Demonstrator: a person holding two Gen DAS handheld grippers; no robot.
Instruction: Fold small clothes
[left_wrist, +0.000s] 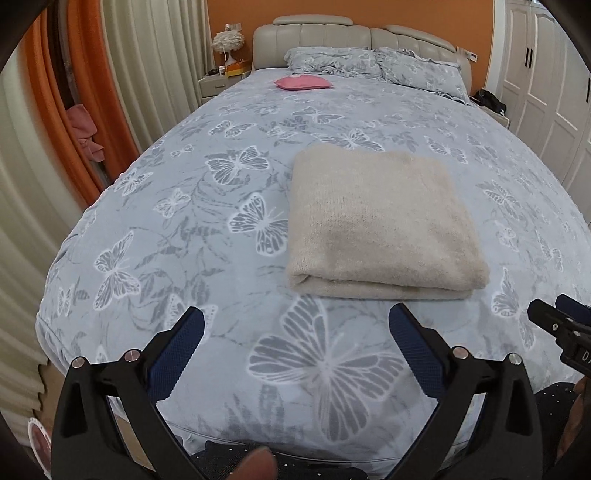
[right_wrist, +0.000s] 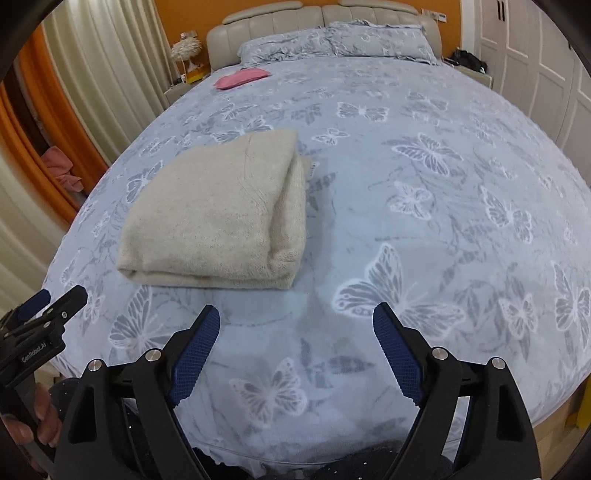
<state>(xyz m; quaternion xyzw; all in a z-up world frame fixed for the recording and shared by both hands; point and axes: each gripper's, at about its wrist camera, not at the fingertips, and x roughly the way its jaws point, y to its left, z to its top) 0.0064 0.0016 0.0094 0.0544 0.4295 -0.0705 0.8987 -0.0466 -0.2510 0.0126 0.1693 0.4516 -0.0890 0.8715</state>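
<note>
Left wrist view: beige knit sweater (left_wrist: 384, 221) was seen lying folded into a thick rectangle on the butterfly-print bedspread (left_wrist: 184, 221), near the foot of the bed. It was judged soft, light and limp, likely to sag and slide open if lifted by one layer; a hold is best taken at the near fold, with all layers pinched together at both corners. Fuzzy nap was noted, edges fairly square, stacked layers visible along the right side in the right wrist view (right_wrist: 291, 206). Left gripper (left_wrist: 295, 332) was held short of it, jaws spread, nothing between. Right gripper (right_wrist: 295, 328) was likewise spread wide and empty, over bare bedspread beside the sweater
</note>
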